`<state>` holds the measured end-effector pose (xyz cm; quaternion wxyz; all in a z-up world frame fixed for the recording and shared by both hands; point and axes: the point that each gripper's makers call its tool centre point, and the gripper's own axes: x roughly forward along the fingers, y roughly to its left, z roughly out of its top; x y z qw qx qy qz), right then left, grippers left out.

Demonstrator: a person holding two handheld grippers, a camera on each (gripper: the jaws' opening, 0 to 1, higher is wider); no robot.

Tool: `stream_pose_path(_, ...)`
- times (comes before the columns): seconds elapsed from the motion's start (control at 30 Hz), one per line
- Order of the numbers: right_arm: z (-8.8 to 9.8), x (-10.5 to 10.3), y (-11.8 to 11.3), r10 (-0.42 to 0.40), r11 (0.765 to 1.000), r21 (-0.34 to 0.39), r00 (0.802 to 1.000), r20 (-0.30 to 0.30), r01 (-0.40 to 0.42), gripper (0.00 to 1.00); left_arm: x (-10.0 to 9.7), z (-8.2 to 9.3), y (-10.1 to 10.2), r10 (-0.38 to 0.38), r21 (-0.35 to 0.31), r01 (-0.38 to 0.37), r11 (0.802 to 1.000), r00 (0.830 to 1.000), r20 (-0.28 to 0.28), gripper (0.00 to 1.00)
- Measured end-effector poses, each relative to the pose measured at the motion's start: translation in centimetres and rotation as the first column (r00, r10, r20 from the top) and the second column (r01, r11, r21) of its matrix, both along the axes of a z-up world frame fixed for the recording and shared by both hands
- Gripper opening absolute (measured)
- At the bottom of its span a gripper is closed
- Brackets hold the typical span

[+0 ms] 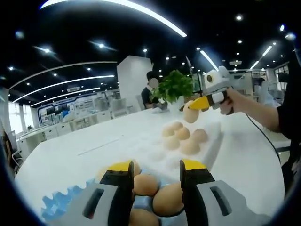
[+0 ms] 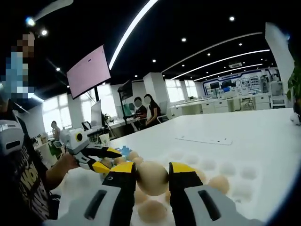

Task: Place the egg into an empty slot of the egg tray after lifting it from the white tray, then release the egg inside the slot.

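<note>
The right gripper (image 2: 153,176) holds the egg (image 2: 152,178), jaws clamped on its sides, lifted above the white tray (image 2: 235,176). The left gripper (image 1: 155,172) hangs with jaws apart over the blue egg tray (image 1: 59,200), near on the white desk (image 1: 84,150). The tray therefore lies toward the left gripper. Which slot is empty cannot be told. Behind is a lit open office.

Left hand-held gripper (image 1: 157,172): jaws apart, empty, above the brown eggs in the blue egg tray (image 1: 59,202). Right hand-held gripper (image 1: 196,104) holds an egg (image 1: 190,114) over the white tray (image 1: 214,143) on the worktop (image 1: 84,150).
</note>
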<state>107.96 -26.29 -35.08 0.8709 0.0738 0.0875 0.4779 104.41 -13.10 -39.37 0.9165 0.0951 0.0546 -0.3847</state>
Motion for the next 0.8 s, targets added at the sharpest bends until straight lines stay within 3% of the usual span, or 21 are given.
stream_pose_path(0.3,0.9,0.0,2.2,0.024,0.999,0.027,1.000,0.011,-0.025,0.29,-0.2,0.1,-2.0,-0.037,0.010,0.037,0.999,0.999,0.014,0.40)
stream_pose_path(0.8,1.1,-0.7,6.0,0.088,0.994,0.065,0.996,0.012,-0.088,0.29,0.3,1.4,-5.1,-0.060,-0.050,0.063,0.997,0.997,0.058,0.40)
